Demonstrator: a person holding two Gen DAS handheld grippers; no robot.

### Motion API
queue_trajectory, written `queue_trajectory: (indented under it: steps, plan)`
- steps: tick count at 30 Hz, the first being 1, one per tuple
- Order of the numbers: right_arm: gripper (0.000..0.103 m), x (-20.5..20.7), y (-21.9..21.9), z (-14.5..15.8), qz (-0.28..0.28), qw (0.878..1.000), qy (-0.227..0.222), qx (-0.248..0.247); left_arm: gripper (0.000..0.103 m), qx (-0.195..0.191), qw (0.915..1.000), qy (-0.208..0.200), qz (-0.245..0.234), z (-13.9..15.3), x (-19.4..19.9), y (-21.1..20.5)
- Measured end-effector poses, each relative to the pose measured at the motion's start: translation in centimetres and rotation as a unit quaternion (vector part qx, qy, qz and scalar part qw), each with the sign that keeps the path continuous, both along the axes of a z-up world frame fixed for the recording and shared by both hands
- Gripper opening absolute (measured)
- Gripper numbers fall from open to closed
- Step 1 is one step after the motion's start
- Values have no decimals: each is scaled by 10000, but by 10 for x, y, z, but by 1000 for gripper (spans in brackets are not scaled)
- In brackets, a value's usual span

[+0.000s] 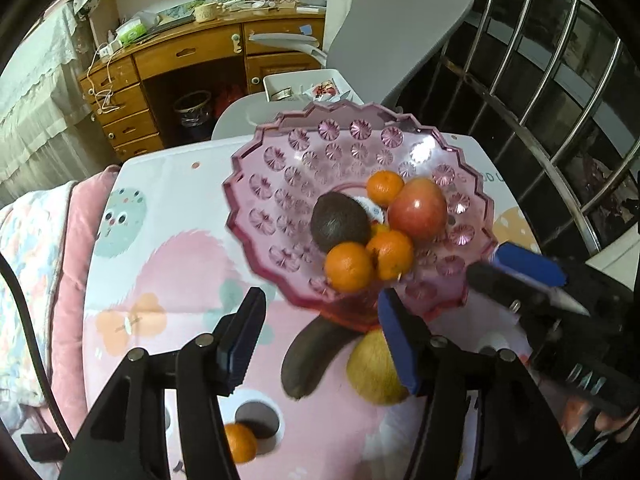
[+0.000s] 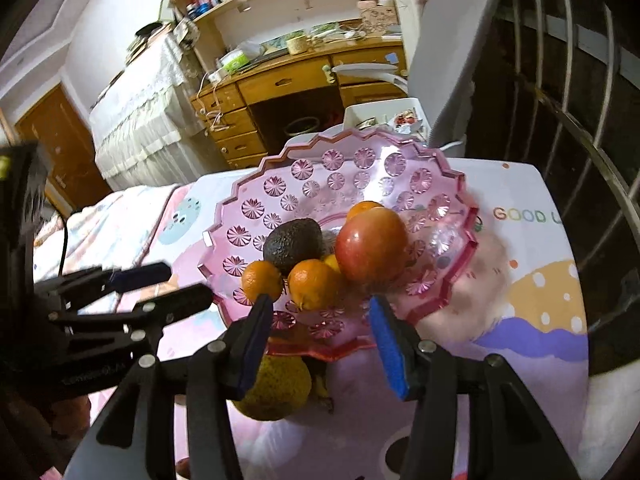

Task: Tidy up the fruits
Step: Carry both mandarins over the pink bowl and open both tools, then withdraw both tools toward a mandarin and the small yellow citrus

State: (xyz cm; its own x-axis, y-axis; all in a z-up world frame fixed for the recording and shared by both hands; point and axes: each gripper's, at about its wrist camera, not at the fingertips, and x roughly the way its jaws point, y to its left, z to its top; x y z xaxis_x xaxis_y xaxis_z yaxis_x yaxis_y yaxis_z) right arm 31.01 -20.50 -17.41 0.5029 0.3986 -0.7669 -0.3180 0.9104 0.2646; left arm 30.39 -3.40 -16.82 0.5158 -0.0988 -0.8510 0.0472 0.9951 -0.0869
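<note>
A pink cut-glass bowl on a foot stands on the patterned table. It holds a dark avocado, a red apple and several mandarins. My left gripper is open over the bowl's near edge, with nothing pressed between its pads. Below it lie a dark banana and a yellow-green round fruit. My right gripper is open too, its tips at the bowl's near rim. It shows at the right in the left wrist view.
A lone mandarin lies on the table near the front edge. A grey chair and a white bin stand behind the table, a metal railing to the right, pink bedding to the left. The left gripper reaches in from the left.
</note>
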Motion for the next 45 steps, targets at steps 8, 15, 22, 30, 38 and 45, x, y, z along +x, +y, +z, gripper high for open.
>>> queue_trajectory:
  steps: [8,15,22,30,38,45]
  plan:
    - [52,-26,-18,11,-719,9973,128,90,62,-101,9997,-13,-230,7,-39,18]
    - [52,-77,-25,27,-1578,9872,135,195,70,-73,9962,63,-864,17,-80,28]
    - [52,-128,-27,38,-2380,9700,215,444,71,58,9891,153,-1460,20,-114,38]
    - [59,-174,-19,32,-2950,9526,479,568,77,336,9843,521,-1654,2,-128,56]
    - [59,-192,-6,0,-3279,9341,1150,821,77,402,9833,913,-1520,-25,-121,70]
    - [59,-190,0,-32,-3460,9202,1576,932,77,-52,9825,1262,-1369,-49,-110,78]
